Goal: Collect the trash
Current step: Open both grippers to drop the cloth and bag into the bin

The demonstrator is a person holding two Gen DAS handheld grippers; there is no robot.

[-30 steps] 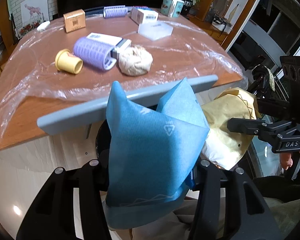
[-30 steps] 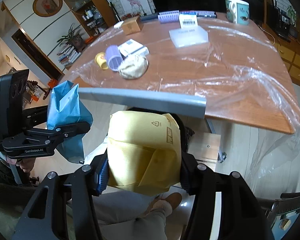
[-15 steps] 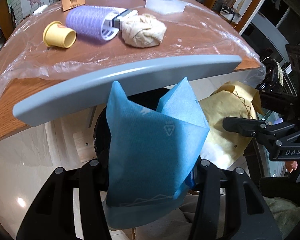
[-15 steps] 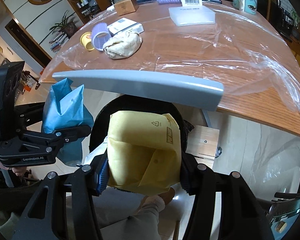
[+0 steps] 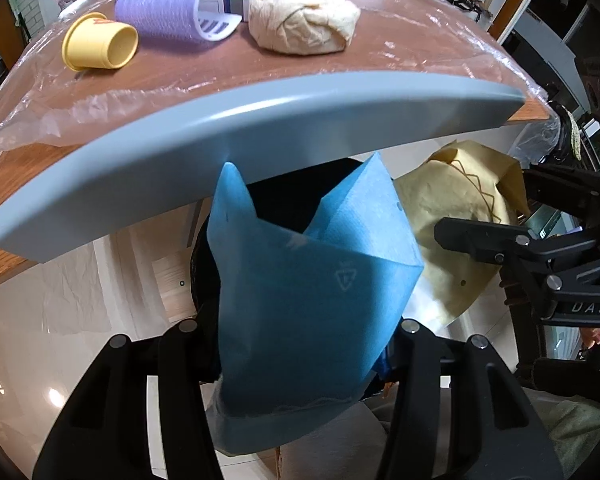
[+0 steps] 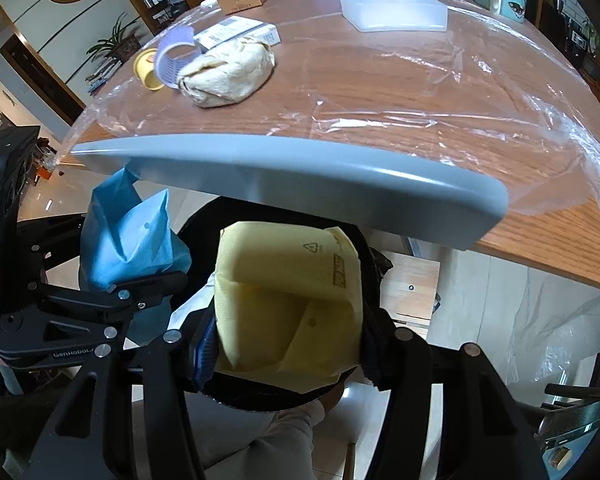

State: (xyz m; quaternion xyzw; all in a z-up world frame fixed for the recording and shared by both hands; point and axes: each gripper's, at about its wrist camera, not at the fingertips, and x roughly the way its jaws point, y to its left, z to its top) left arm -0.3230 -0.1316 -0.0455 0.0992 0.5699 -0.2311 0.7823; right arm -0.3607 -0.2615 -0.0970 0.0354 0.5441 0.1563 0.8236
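1. Blue paper bag [image 5: 312, 300] sits pinched between the fingers of the left gripper [image 5: 296, 344], and the yellow paper bag [image 6: 288, 304] is clamped the same way in the right gripper [image 6: 284, 344] — both are held just below the table edge, over a dark round bin [image 6: 368, 248] whose rim shows behind the yellow one.
2. Progress, as I judge it: two pieces of trash are in hand but not yet dropped, so this pair is close to done.
3. Left on the wooden table [image 6: 380, 80], under its clear plastic sheet [image 6: 520, 112]: a crumpled beige wad [image 5: 304, 18], a yellow paper cup [image 5: 100, 42] on its side, a purple roll [image 5: 168, 4] and a small white box [image 6: 236, 32]. Which of the farther boxes count as trash I cannot tell.
4. Room to move: the grey curved bar [image 5: 236, 136] along the table edge hangs right above both bags — the blue one's tips reach up to it. Lifting straight up looks blocked; downward toward the bin seems open. The two grippers are near each other, side by side, so releases should avoid knocking.
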